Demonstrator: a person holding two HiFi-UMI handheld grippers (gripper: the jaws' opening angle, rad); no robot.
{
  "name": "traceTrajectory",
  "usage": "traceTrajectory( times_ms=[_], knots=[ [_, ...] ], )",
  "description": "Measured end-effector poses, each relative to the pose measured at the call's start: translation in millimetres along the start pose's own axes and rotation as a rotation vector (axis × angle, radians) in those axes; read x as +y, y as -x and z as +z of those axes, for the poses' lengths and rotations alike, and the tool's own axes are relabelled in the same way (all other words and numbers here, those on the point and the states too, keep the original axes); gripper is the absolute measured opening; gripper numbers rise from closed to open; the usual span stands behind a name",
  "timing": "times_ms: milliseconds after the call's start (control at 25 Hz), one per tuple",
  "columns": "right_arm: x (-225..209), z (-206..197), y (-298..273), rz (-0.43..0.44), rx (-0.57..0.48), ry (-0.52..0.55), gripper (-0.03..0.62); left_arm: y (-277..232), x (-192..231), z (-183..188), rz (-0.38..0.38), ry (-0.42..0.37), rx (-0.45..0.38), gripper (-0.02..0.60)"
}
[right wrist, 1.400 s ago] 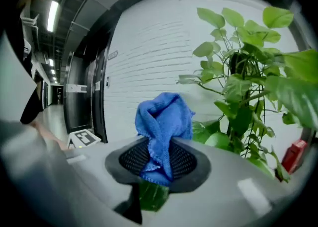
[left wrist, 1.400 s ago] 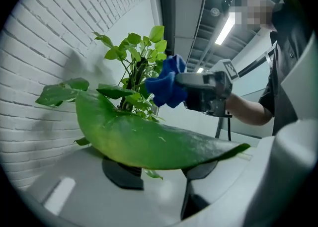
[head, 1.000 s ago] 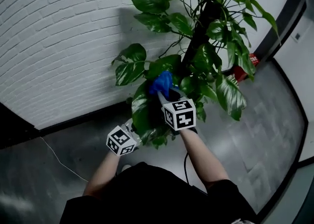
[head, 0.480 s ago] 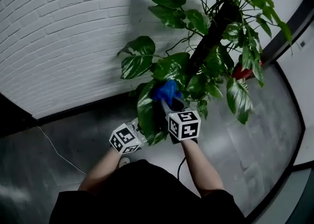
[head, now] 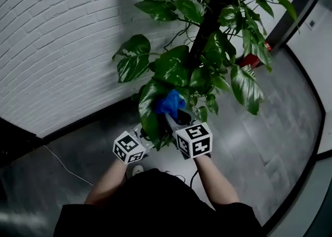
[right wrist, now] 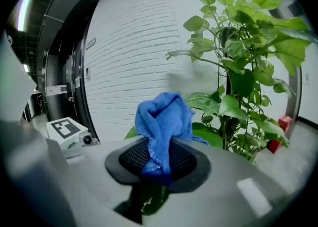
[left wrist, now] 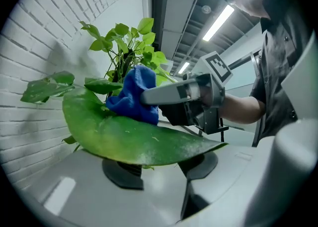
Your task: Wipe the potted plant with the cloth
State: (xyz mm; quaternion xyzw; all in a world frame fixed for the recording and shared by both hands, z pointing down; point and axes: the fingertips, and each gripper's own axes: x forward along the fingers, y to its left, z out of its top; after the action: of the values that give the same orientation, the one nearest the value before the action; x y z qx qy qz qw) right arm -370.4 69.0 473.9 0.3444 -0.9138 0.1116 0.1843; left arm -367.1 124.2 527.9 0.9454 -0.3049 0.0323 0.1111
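Right hand-held gripper (right wrist: 158,165) is clamped tight on a bunched blue cloth (right wrist: 161,119), soft and folded up over the jaws. Left hand-held gripper (left wrist: 159,169) stands open, with a broad glossy leaf (left wrist: 134,139) lying across its jaws. The cloth sits on that leaf's upper face, low on the potted plant (head: 207,49) beside the white brick wall (head: 62,39).

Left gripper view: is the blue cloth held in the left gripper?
No, the blue cloth is in the right gripper; only a leaf lies across the left gripper.
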Motion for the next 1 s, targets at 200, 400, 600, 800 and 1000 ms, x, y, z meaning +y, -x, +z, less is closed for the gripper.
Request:
traceTrajectory(
  times_ms=[200,400,600,800,1000],
  knots=[
    [11.8,-7.3,20.4,0.030,-0.006,-0.021,0.109,-1.1,-0.2,4.8,0.019,0.008,-0.009,0.176],
    [17.6,-12.6,31.5,0.050,-0.009,-0.019,0.109,-2.3,-1.7,3.1,0.039,0.009,0.001,0.176],
    [22.3,-18.3,43.6,0.087,-0.008,-0.011,0.109,-1.4,-2.3,1.9,0.079,0.014,0.001,0.176],
    [25.0,-24.4,56.2,0.129,-0.007,0.000,0.109,-1.0,-6.4,2.5,0.136,0.019,-0.017,0.176],
    [24.6,-30.3,70.4,0.184,-0.025,-0.001,0.109,-3.9,-9.7,-2.4,0.203,0.028,-0.013,0.176]
  ],
)
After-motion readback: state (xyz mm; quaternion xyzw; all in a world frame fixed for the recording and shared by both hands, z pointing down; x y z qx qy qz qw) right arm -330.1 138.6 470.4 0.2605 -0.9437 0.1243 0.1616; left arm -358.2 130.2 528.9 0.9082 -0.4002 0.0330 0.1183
